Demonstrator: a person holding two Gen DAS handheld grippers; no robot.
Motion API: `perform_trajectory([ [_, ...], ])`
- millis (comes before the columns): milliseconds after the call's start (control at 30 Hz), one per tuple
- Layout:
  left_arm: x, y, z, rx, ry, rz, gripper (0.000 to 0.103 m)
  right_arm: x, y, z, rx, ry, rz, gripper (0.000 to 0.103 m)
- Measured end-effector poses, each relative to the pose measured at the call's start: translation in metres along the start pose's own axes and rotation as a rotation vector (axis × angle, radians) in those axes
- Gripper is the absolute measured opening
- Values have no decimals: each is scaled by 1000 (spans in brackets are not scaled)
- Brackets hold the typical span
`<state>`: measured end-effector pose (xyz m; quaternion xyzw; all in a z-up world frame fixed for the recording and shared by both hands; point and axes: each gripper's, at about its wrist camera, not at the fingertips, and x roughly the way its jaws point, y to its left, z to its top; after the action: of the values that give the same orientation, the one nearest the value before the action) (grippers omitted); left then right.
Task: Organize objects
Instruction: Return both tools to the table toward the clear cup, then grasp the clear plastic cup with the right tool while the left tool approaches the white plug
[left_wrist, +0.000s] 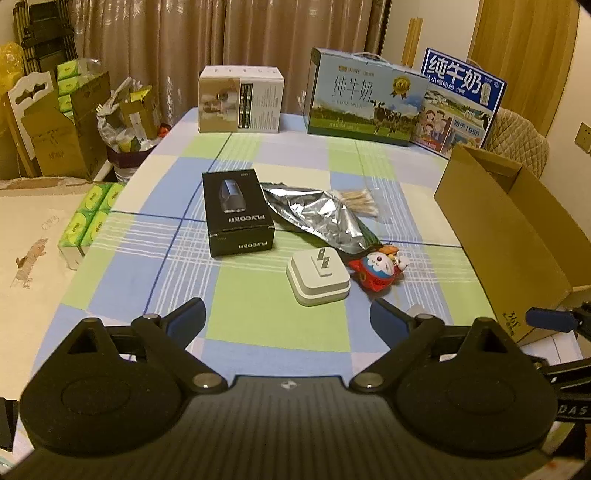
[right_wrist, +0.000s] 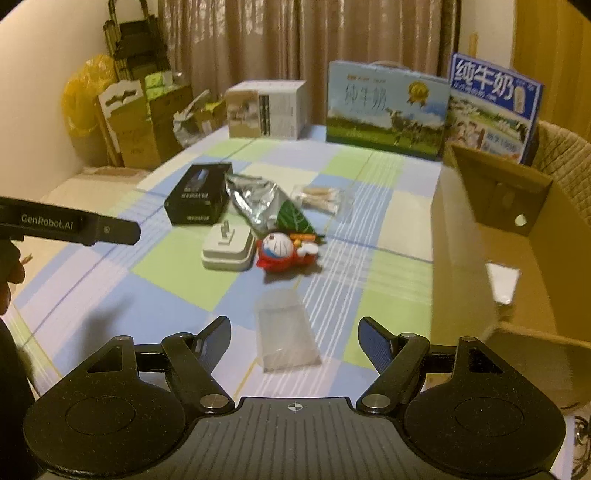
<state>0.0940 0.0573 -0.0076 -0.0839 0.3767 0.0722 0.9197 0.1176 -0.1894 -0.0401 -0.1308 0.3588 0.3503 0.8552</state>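
Cardboard makes the big open box (right_wrist: 517, 266) at the right side of the worktop (left_wrist: 258, 325); the small things probably go in there. None of them is picked up yet, so I think this is the reaching step.

Both sets of fingers are spread wide and hold nothing. The left gripper (left_wrist: 288, 317) hangs near the plug (left_wrist: 318, 277). The right gripper (right_wrist: 294, 341) hangs over a clear bag (right_wrist: 286, 332), between the plug and the box.

Next, one gripper must go down and pinch one thing. The bag is flat and thin, so it may slip.

A toy (left_wrist: 376, 267) lies just beside the plug. A foil bag (left_wrist: 317, 214) lies just behind the plug, close enough to get bumped. A black box (left_wrist: 238, 214) sits left of the foil bag.
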Motion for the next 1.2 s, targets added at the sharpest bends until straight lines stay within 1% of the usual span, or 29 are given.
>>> perform_trajectory([
  [200, 21, 3, -3, -1, 25, -7, 96, 29, 0, -3, -10, 51, 22, 73],
  [367, 40, 4, -2, 34, 38, 4, 97, 53, -2, -1, -22, 82, 40, 73],
  [567, 61, 4, -3, 48, 61, 3, 98, 84, -7, 1, -17, 134, 60, 73],
  [667, 69, 4, -5, 50, 70, 0, 98, 95, -10, 0, 0, 160, 71, 73],
  [800, 77, 2, -7, 54, 77, -9, 99, 101, -12, -1, -2, 172, 74, 71],
  [900, 81, 1, -8, 55, 83, -13, 99, 104, -11, -1, -10, 177, 71, 64],
  [967, 83, 0, -9, 53, 85, -15, 99, 105, -9, -1, -26, 182, 67, 56],
  [1033, 84, 0, -9, 55, 86, -18, 99, 105, -7, -2, -43, 182, 54, 51],
  [1100, 85, -1, -8, 58, 85, -19, 99, 104, -8, -1, -36, 184, 48, 50],
  [1200, 87, -3, -7, 60, 83, -26, 99, 100, -10, 2, -16, 162, 36, 50],
])
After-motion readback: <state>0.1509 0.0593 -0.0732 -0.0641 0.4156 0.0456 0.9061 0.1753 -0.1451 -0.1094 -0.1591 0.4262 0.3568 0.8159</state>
